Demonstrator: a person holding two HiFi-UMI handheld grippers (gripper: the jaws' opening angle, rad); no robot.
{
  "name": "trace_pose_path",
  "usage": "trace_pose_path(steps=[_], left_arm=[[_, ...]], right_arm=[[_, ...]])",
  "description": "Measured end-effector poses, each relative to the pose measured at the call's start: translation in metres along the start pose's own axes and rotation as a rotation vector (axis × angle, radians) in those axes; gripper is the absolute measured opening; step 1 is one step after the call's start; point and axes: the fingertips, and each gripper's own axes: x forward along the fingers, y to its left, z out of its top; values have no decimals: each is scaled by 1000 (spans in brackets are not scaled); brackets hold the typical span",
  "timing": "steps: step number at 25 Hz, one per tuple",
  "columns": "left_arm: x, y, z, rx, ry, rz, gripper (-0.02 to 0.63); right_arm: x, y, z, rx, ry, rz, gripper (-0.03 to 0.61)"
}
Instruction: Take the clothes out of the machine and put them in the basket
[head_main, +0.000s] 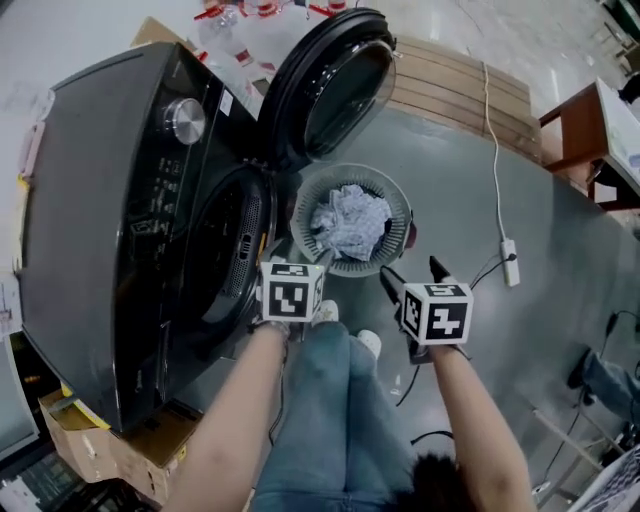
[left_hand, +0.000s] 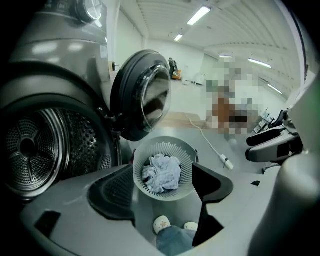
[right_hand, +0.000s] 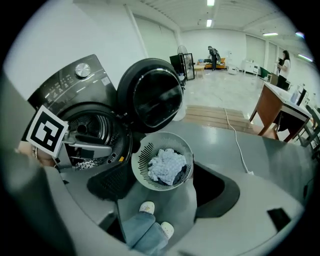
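A dark front-loading washing machine (head_main: 110, 200) stands with its round door (head_main: 335, 85) swung open. Just beside it on the floor, a grey slotted basket (head_main: 304, 208) holds crumpled pale blue clothes (head_main: 350, 222). The left gripper (left_hand: 162, 172) and right gripper (head_main: 413, 278) both have their jaws wide apart, gripping nothing.

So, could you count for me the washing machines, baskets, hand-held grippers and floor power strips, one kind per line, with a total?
Washing machine: 1
Basket: 1
Hand-held grippers: 2, the left hand-held gripper and the right hand-held gripper
Power strip: 1
Total: 5
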Motion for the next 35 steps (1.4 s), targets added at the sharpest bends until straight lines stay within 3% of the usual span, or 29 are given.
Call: trace_pose_path(steps=[8,18,35], left_arm=[[-80,-11,25,9,-70,41,356],[-179,-18,50,-5,-196,87,356],[-265,-28,41,-40,-331,137,356]], right_arm=[[-77,16,4,-77,-9,11,414],[-163,30,20,-98,-60,16,414],[-224,59,15,-93,-143,78,414]])
